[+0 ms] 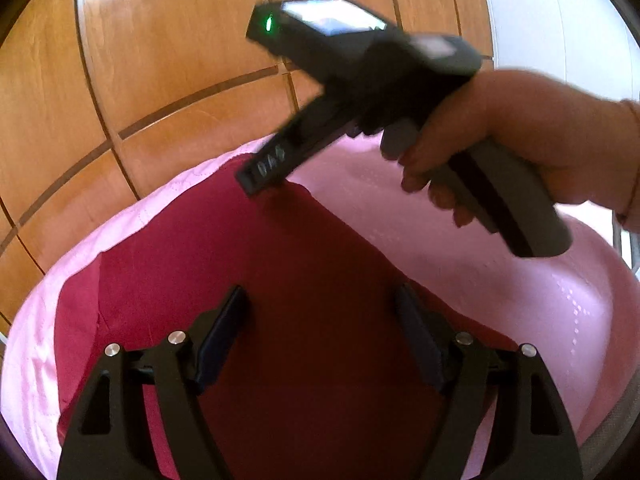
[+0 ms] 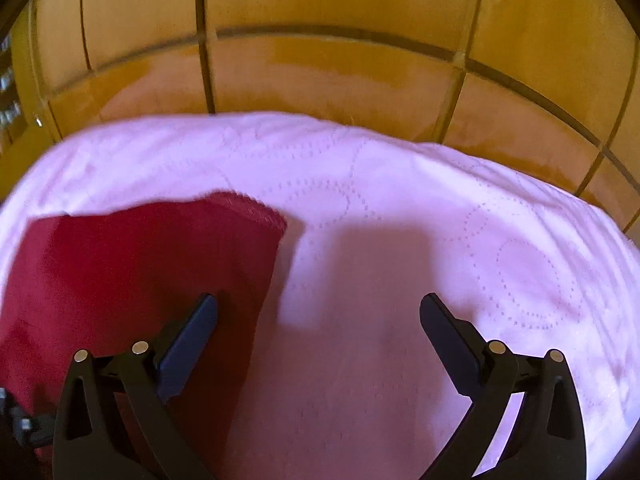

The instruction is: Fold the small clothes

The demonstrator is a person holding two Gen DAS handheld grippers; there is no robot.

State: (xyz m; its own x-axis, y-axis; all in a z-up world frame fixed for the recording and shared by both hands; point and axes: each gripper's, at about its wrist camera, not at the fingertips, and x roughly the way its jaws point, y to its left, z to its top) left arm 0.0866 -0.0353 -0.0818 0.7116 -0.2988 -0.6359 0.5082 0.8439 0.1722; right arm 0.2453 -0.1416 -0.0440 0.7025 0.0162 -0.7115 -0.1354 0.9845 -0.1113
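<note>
Crimson garment (image 1: 280,300) lies flat on the pink quilted pad (image 2: 400,220) as we hold our left gripper (image 1: 320,336) and right gripper (image 2: 318,344) above it, fingers spread, gripping nothing.

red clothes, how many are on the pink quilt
1. A single red garment lies spread on the pink quilt, under the left gripper and beside the right gripper. More may be out of view.

Black gripper (image 1: 320,312), silver screws, bare hand (image 1: 520,140)
</note>
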